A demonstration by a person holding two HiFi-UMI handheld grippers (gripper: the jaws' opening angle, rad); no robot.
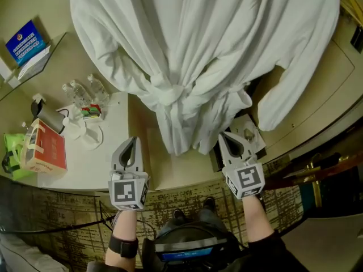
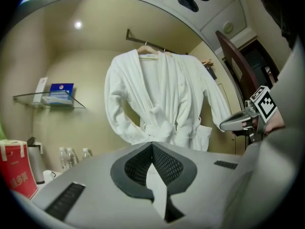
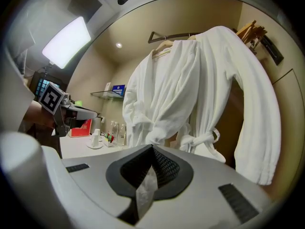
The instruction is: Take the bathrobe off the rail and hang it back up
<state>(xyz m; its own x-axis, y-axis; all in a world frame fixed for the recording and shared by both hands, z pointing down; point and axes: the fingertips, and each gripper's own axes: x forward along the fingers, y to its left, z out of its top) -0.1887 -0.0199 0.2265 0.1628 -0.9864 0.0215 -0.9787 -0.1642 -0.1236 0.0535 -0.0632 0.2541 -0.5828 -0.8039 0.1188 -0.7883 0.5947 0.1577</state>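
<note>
A white bathrobe [image 1: 193, 50] hangs in front of me, its belt tied in a knot [image 1: 170, 92] at the waist. In the left gripper view the bathrobe [image 2: 159, 99] sits on a wooden hanger [image 2: 148, 51] hooked over a dark rail [image 2: 143, 36]. The right gripper view shows the same bathrobe [image 3: 186, 94] under the rail [image 3: 171, 35]. My left gripper [image 1: 134, 141] is shut and empty, just below and left of the robe's hem. On the right of the hem, my right gripper [image 1: 223, 136] is also shut with nothing in it. Neither touches the cloth.
A white counter [image 1: 108, 169] on the left carries water bottles [image 1: 85, 90], a red box [image 1: 48, 149], a kettle [image 1: 45, 115] and cups. A glass shelf [image 1: 34, 58] with a blue card is above it. A dark wooden door [image 2: 238, 75] stands right of the robe.
</note>
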